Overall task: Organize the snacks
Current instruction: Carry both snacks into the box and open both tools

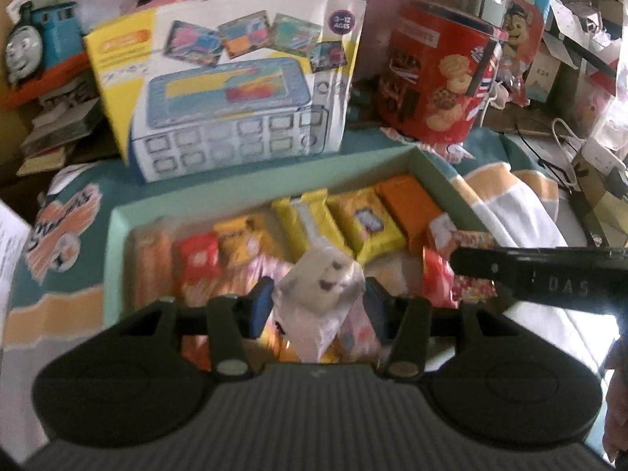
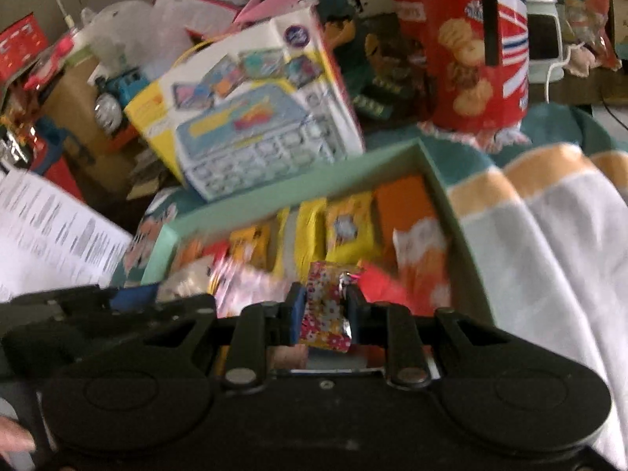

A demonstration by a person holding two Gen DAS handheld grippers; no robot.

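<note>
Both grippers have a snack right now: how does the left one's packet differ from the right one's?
The left gripper holds a pale, translucent wrapper with a white treat inside; the right gripper holds a red, flower-patterned foil packet. The pale wrapper looks wider and crumpled, spreading the jaws further; the foil packet is narrow and flatter. Both are pinched upright above the mint-green cardboard snack box.

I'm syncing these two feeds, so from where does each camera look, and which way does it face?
Left wrist: on the left tool, angled down at the green snack box; its fingers hold a white wrapped snack; the other tool's finger crosses at right.
Right wrist: on the right tool, angled down at the box; its fingers hold a floral packet.
Shared: box, red biscuit tin, toy carton.
</note>
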